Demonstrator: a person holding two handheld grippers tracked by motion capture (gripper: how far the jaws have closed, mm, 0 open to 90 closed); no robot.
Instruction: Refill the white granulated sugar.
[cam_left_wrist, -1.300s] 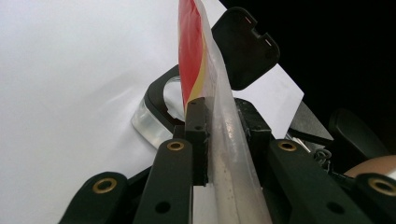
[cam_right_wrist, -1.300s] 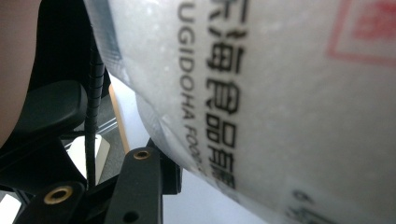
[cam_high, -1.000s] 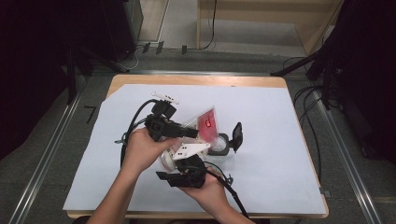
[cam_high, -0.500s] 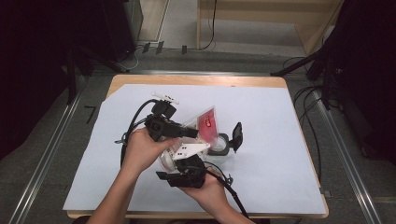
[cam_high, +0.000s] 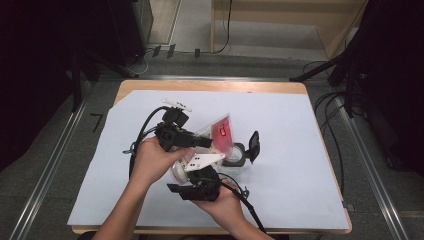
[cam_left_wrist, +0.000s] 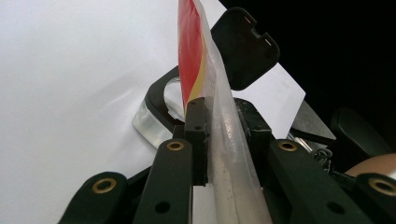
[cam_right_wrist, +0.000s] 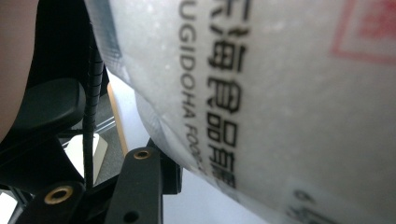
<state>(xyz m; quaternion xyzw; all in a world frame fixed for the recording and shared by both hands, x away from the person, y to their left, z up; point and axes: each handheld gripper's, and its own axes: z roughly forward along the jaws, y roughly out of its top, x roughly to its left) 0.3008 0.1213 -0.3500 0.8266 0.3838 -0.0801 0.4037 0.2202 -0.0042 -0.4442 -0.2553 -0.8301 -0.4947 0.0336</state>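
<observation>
Your left gripper (cam_high: 205, 141) is clamped on the edge of a clear plastic pouch (cam_high: 220, 132) with a red label; in the left gripper view the 2 jaws pinch the pouch (cam_left_wrist: 219, 116) edge-on between them. The pouch is held off the white sheet (cam_high: 300, 150), just above a clear container (cam_high: 234, 156) with a black rim, whose black lid (cam_high: 254, 146) stands tilted open at its far side. Your right gripper (cam_high: 200, 175) sits just below the left one, against the pouch's lower end. In the right gripper view the printed pouch (cam_right_wrist: 261, 93) lies across the jaws; I cannot tell whether they grip it.
</observation>
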